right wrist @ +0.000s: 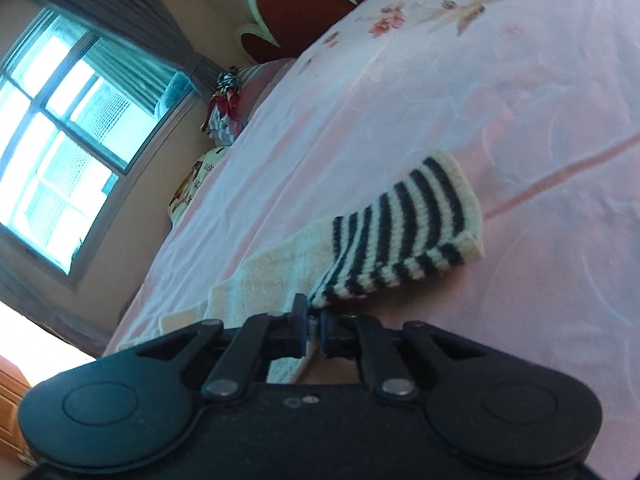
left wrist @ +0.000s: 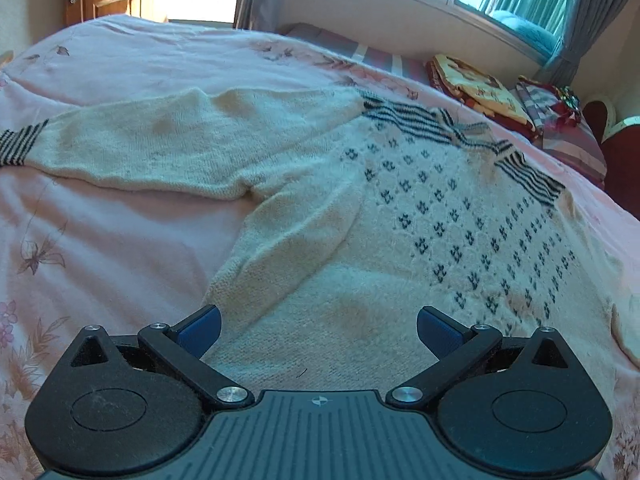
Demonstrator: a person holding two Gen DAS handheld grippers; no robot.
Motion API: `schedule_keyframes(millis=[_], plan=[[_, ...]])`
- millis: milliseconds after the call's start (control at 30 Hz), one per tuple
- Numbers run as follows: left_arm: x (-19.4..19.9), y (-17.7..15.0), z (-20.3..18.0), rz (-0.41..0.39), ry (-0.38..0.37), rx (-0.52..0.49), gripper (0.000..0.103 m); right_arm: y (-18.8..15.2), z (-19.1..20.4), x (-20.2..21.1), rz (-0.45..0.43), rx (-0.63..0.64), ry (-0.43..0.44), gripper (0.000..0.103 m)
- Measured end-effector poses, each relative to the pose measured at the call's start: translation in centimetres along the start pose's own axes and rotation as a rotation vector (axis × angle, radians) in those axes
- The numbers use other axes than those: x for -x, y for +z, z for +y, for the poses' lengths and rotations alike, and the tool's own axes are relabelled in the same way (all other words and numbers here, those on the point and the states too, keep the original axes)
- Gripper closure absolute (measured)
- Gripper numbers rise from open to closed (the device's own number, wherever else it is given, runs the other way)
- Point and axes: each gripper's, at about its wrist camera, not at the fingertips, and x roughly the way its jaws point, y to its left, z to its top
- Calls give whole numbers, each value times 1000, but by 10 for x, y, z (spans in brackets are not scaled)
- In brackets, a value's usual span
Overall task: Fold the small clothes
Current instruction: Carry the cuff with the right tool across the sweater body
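so far, you had made little headway: the one sweater [left wrist: 360, 216] lay spread flat on the pink bedspread [left wrist: 120, 240], body open and its far sleeve [left wrist: 132, 148] stretched out to the side, with no completed fold showing in either view. your left gripper [left wrist: 319, 330] hovered above the hem with its fingers wide apart and nothing between them. your right gripper [right wrist: 314, 330] had its fingers drawn nearly together, pinching the knit beside the striped cuff [right wrist: 404, 232] of the other sleeve, which lay on the bedspread ahead of it. in my judgement, the sleeve folds and the body fold all remained to be done. counted: one sweater, two sleeves, two striped cuffs, two grippers. folded bedding [left wrist: 476, 92] sat stacked at the far edge of the bed, well apart from the work.
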Motion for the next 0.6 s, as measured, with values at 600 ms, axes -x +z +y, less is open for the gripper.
schedule_keyframes(millis=[600], plan=[[19, 32, 71, -97, -56, 29, 0, -226, 263, -15, 249, 980, 281, 77]])
